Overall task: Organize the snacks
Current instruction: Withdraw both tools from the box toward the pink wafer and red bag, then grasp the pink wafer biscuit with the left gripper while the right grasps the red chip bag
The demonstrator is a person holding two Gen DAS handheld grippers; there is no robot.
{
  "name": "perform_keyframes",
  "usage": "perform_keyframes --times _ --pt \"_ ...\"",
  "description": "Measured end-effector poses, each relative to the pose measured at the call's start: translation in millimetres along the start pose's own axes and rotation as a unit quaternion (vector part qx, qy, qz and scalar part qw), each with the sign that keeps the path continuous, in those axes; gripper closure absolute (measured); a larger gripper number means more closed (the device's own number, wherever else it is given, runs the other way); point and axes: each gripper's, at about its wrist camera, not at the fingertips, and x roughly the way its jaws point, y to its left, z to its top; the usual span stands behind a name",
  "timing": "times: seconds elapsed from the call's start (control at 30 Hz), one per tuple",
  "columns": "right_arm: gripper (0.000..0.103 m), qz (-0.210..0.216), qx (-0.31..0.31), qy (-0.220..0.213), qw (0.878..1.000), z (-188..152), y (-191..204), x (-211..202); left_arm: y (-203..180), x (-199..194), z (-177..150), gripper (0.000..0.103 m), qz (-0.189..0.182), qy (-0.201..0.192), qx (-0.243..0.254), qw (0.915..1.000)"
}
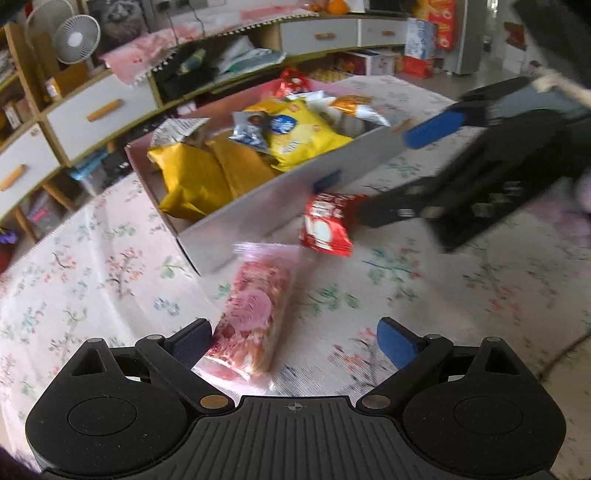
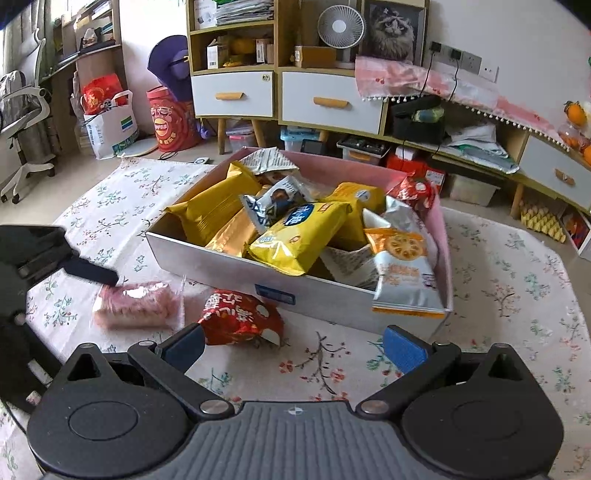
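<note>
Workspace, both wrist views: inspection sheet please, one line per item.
Surface: floral cloth covering the table.
Job's things: open box packed with snack bags; pink snack pack and red snack pack lie outside on the cloth, in front of the box.
Clutter: nothing seen on the cloth besides the snacks and box.
Grippers: left gripper open, pink pack's near end between its fingers, not clamped; right gripper open, near the red pack, holding nothing.
Cables: black leads hang from the wall sockets over the cabinet.
Surroundings: shelving with white drawers, fan, cat picture, bags on the floor.
</note>
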Motion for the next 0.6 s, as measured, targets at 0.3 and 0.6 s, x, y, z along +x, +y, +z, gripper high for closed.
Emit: perform_keyframes --times 0.3,0.6 --pt "0.021 0.014 0.022 0.006 1.000 4 12 20 19 -2 -7 0.037 0.033 -0.015 -0.078 0.9963" --pt "0.052 0.027 0.018 0.021 0.999 0 19 33 26 6 -4 0.070 0.050 -0.009 -0.114 0.9922"
